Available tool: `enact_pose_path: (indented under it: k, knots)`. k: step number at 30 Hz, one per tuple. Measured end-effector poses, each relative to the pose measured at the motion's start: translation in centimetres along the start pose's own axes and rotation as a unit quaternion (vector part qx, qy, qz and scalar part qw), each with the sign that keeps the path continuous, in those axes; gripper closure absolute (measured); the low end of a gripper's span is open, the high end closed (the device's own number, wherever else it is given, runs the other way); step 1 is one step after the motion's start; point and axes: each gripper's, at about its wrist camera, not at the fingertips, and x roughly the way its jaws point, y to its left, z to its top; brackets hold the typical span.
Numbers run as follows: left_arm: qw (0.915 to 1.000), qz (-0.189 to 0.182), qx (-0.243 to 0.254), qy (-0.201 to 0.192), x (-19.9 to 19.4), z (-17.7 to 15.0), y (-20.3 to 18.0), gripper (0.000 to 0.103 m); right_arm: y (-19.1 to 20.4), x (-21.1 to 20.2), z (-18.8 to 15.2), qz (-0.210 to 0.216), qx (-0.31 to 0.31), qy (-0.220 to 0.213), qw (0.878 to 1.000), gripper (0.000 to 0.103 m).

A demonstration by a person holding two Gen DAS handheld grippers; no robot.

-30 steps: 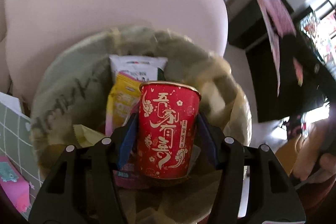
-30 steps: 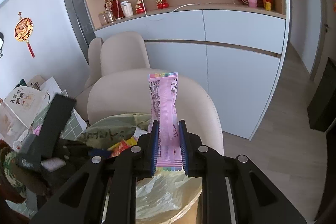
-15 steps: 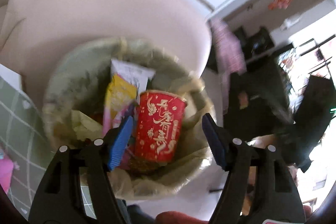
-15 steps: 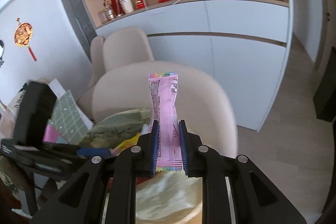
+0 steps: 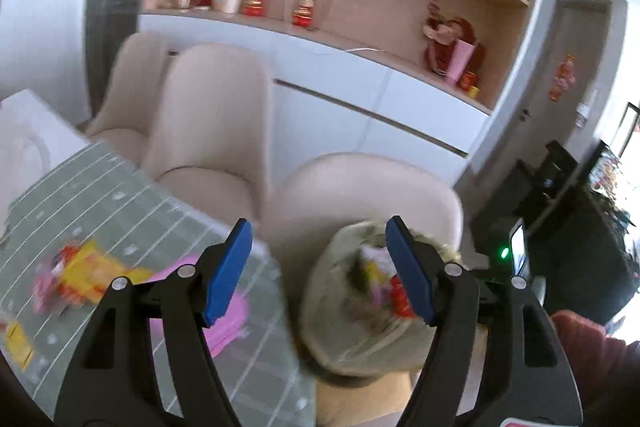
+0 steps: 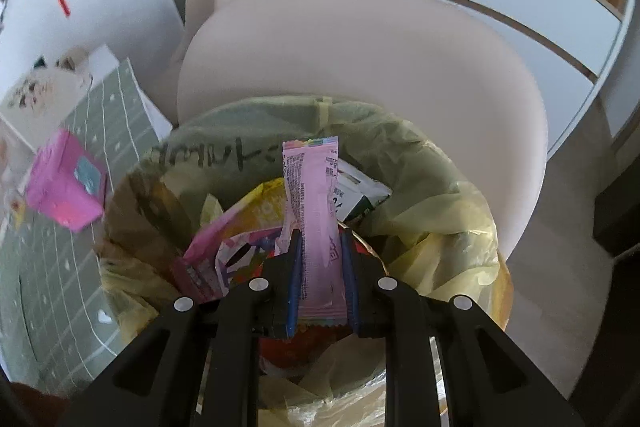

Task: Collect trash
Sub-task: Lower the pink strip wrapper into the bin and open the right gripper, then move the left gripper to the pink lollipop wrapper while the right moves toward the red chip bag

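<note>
A home dining room — padded chairs (image 5: 208, 115), ornament shelves (image 5: 340, 23).

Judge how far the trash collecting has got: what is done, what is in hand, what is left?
Done: wrappers and a red cup already lie in the lined bin. In hand: the right claw holds a pink wrapper over the bin; the left claw is open and empty. Left: a pink box and blurred yellow packets on the green mat.

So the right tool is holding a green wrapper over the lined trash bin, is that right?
Not quite: the wrapper is pink, not green. The right wrist view shows the right tool shut on it over the lined trash bin.
</note>
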Motion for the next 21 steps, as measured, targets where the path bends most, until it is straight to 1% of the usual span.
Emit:
enact_pose_path:
  k: [2, 3, 4, 6, 8, 11, 13, 18, 21]
  knots:
    - [0.9997, 0.020, -0.015, 0.008, -1.0, -1.0, 1.5, 0.037, 0.2, 0.2, 0.1, -0.003, -0.008, 0.012, 1.000, 0.084]
    - [0.9989, 0.038, -0.026, 0.013, -2.0, -2.1, 2.5, 0.037, 0.2, 0.2, 0.2, -0.003, -0.010, 0.015, 1.000, 0.083]
    - [0.9981, 0.049, -0.034, 0.015, -2.1, -2.9, 3.3, 0.037, 0.3, 0.2, 0.2, -0.003, -0.013, 0.017, 1.000, 0.083]
    - [0.9961, 0.069, -0.052, 0.016, -3.8, -4.6, 4.8, 0.037, 0.6, 0.2, 0.1, 0.002, -0.017, 0.010, 1.000, 0.083]
    - [0.9931, 0.092, -0.072, 0.013, -5.8, -6.1, 6.2, 0.037, 0.4, -0.1, -0.1, 0.014, -0.010, -0.004, 1.000, 0.082]
    - [0.9876, 0.123, -0.097, 0.009, -8.5, -7.9, 8.5, 0.037, 0.2, -0.9, -0.6, 0.027, 0.004, -0.023, 0.999, 0.076]
    - [0.9819, 0.149, -0.116, 0.013, -9.9, -8.9, 10.5, 0.037, 0.4, -1.6, -1.0, 0.024, 0.010, -0.043, 0.999, 0.071]
    - [0.9708, 0.188, -0.148, 0.023, -10.7, -10.1, 14.0, 0.037, 1.2, -4.3, -1.7, 0.023, 0.023, -0.089, 0.995, 0.069]
    - [0.9647, 0.201, -0.169, 0.020, -10.7, -10.6, 16.0, 0.037, 2.4, -6.5, -1.6, 0.038, 0.018, -0.114, 0.993, 0.069]
